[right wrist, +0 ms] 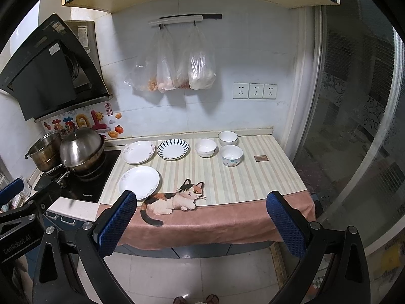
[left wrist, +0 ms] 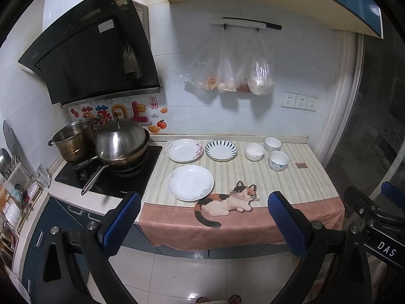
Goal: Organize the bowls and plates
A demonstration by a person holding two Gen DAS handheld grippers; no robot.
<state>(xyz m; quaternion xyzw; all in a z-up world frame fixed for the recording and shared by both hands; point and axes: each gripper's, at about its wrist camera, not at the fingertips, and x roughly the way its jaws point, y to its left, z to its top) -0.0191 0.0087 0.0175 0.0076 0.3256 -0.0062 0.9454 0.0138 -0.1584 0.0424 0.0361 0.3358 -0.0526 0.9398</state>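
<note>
Three plates lie on a striped cloth: a white plate (left wrist: 190, 182) (right wrist: 139, 182) in front, a flower-rimmed plate (left wrist: 184, 150) (right wrist: 138, 152) behind it, and a blue-striped plate (left wrist: 221, 150) (right wrist: 173, 149) to the right. Three bowls stand further right: a white bowl (left wrist: 254, 151) (right wrist: 206, 147), a white bowl at the back (left wrist: 272, 144) (right wrist: 227, 137), and a dotted bowl (left wrist: 278, 160) (right wrist: 231, 155). My left gripper (left wrist: 203, 225) and right gripper (right wrist: 201, 225) are both open and empty, held back from the counter's front edge.
A stove (left wrist: 108, 172) with a lidded wok (left wrist: 121, 141) and a steel pot (left wrist: 73, 139) is on the left. A small brown square (left wrist: 301, 165) lies right of the bowls. Plastic bags (left wrist: 227, 73) hang on the wall. A dish rack (left wrist: 12, 202) stands far left.
</note>
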